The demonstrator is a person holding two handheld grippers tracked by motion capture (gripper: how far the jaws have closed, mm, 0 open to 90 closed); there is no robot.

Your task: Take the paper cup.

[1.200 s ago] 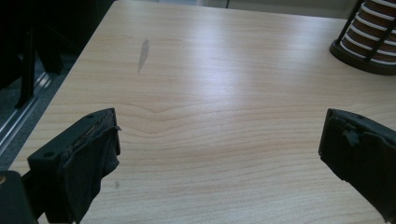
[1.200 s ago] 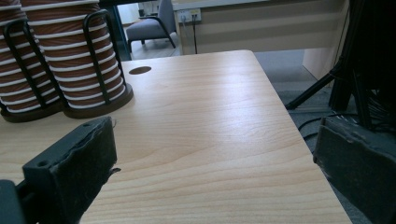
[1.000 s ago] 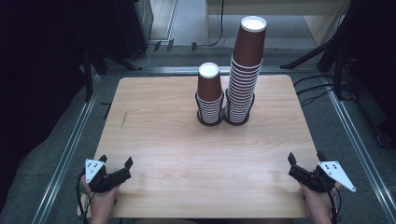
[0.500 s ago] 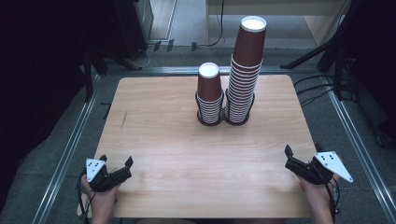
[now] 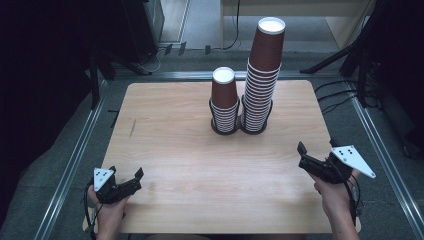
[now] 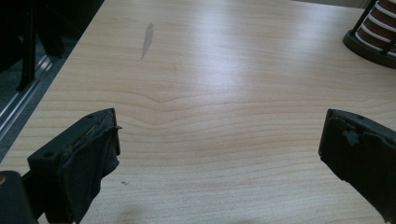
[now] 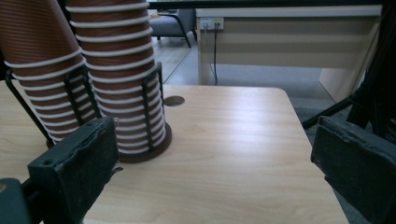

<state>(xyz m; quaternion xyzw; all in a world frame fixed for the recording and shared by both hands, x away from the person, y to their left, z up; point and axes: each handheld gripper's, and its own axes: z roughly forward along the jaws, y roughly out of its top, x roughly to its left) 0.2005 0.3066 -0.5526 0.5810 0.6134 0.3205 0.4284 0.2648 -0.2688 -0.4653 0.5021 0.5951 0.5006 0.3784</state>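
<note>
Two upside-down stacks of brown paper cups with white rims stand in black wire holders at the back middle of the wooden table [image 5: 170, 145]. The short stack [image 5: 224, 99] is on the left and the tall stack [image 5: 263, 75] on the right. My left gripper [image 5: 125, 173] rests open at the table's front left corner, with bare wood between its jaws [image 6: 219, 135]. Held above the right front edge, my right gripper [image 5: 316, 148] is open and holds nothing. It looks toward the tall stack [image 7: 116, 70] and the short stack [image 7: 42, 65], which are well apart from it.
A small round hole [image 7: 173, 101] marks the table behind the tall stack. Metal rails [image 5: 75, 155] run along both sides of the table. A pale desk [image 7: 289, 42], dark stands and cables [image 5: 340, 95] lie beyond the far edge.
My right gripper has moved forward and a little left, toward the cup stacks. The left gripper has hardly shifted. The cups have not moved.
</note>
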